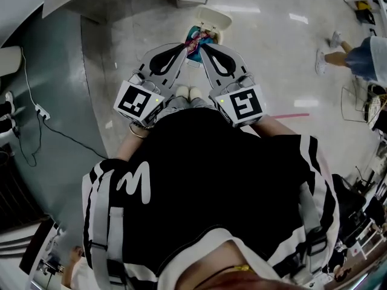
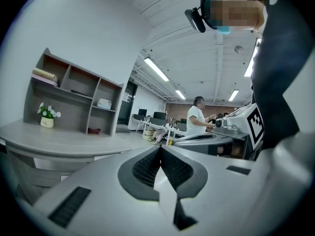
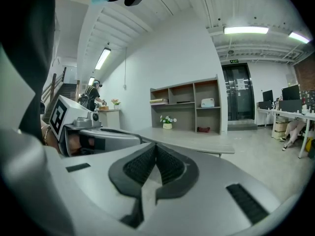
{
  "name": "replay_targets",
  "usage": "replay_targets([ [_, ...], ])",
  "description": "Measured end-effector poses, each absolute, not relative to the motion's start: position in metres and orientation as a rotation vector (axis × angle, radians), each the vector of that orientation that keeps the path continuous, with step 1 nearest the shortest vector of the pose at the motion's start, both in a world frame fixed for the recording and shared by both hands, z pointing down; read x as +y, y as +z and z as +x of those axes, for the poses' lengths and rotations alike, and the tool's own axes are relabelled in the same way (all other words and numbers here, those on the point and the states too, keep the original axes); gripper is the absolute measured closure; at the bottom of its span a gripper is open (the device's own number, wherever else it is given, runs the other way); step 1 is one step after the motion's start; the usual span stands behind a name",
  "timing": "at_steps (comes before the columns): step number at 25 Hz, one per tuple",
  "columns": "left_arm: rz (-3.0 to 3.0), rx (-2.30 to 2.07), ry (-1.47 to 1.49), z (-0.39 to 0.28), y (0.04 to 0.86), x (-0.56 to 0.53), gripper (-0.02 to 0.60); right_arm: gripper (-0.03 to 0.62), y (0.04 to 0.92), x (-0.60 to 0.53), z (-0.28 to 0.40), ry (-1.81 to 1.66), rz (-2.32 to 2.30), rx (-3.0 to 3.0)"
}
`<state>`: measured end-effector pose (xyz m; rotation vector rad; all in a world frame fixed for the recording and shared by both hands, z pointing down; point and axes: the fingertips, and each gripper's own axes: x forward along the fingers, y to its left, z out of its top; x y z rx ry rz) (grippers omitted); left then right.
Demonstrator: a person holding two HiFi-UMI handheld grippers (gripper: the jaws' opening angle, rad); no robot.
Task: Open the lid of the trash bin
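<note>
The left gripper (image 1: 181,50) is held low in front of the person's body and points forward and down at the floor (image 1: 272,59). In the left gripper view its jaws are pressed together along their ribbed pads, with nothing between them. Just beyond its tip, between the two grippers, the trash bin (image 1: 211,35) stands on the floor, a little ahead of the person's shoes (image 1: 188,92). I judge it to be a small, light bin of hard plastic. The lid (image 1: 214,17) should be stiff and smooth, so it may slip between the pads, and the whole bin may slide or tip if the lid is pushed sideways. The best place to hold seems to be the free front edge of the lid, lifting it up and back. The lid is pale cream with rounded corners. It seems already tilted back, because colourful contents (image 1: 196,41) in teal and pink show in front of it, but the jaw tips cover part of the bin and I cannot be sure. The right gripper (image 1: 204,49) points at the same place, near the bin, and the right gripper view shows its jaws also closed and empty.
</note>
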<state>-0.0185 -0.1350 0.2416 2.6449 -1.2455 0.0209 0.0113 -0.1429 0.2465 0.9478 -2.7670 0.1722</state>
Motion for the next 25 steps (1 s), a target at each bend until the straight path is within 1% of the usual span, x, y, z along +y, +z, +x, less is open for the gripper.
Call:
replay_targets([
  [9, 2.635, -1.315, -0.006, -0.031, 0.237, -0.134, 0.580, 0.585, 0.242, -0.150, 0.022, 0.216, 1.044, -2.787],
  [25, 2.670, -1.315, -0.033, -0.014, 0.230, -0.111, 0.580, 0.585, 0.235, -0.127, 0.037, 0.248, 1.048, -2.860],
])
